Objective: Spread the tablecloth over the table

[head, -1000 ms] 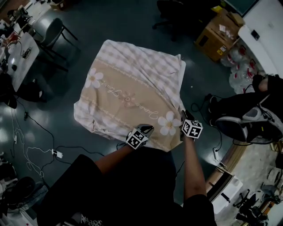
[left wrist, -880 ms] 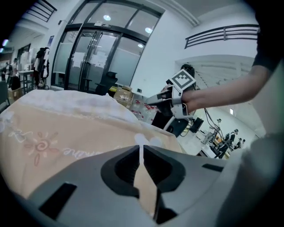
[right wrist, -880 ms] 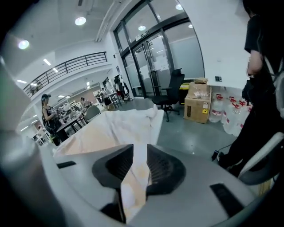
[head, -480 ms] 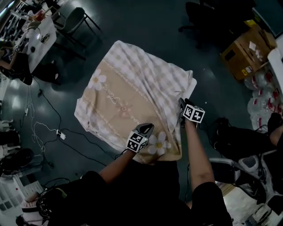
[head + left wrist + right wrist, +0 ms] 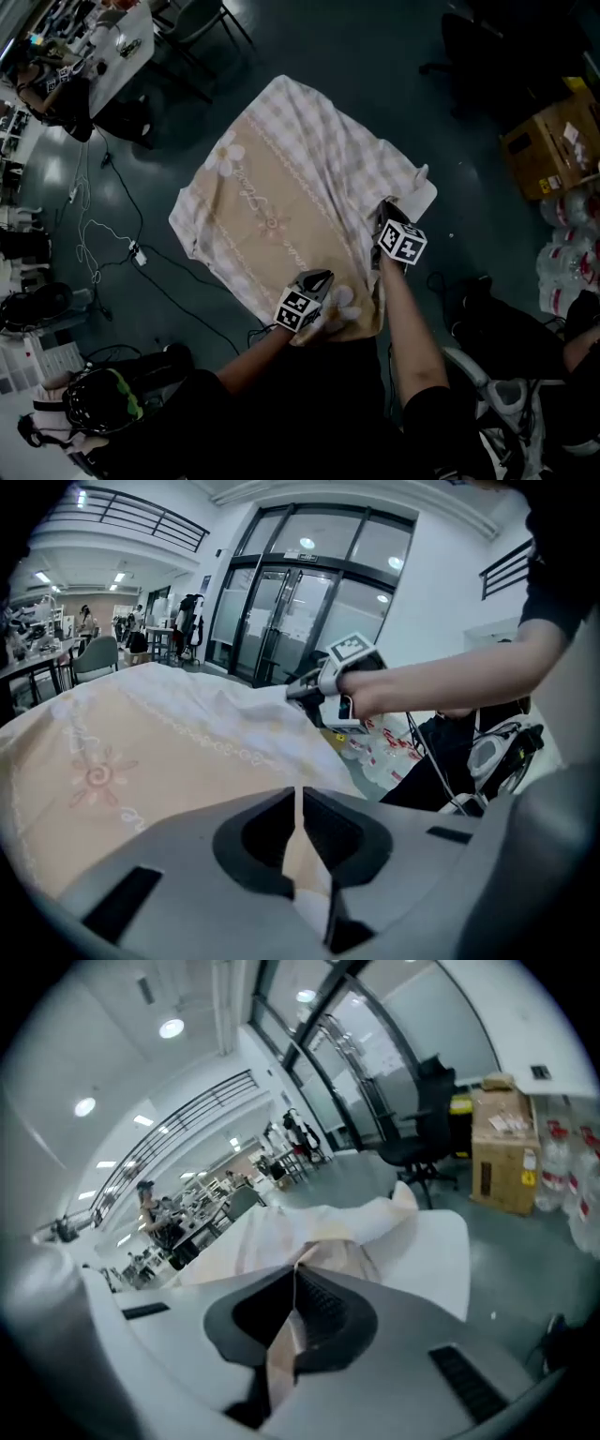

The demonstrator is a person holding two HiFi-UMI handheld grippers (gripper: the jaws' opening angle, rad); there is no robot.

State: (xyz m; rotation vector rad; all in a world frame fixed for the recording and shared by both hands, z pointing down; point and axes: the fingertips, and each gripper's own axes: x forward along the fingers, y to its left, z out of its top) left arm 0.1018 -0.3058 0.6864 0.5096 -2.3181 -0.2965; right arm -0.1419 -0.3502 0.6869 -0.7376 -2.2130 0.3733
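Tablecloth, beige in the middle with a checked border and flower prints, is lying over the table and is covering almost all of it. Only one white corner of the table, on the person's right side, is showing bare. Beside this bare corner the cloth is bunching into a raised fold, and on the table's far and left edges it is hanging down freely.

The left gripper is pinching the hem at the near edge of the table. Its jaws are pressed together, and a thin strip of the fabric is running between them. In my judgement it is holding this edge as an anchor, so that the cloth is not sliding away while the other side is being pulled.

The right gripper is working at the right edge of the table, just before the bare corner. Its jaws have just been closing, and a fold of the cloth is clamped between them. I think this grip is there because the bunched part needs drawing out toward the uncovered corner.

The spreading is looking nearly finished. The risk I am seeing is that a strong pull drags the cloth off the table's far edge.
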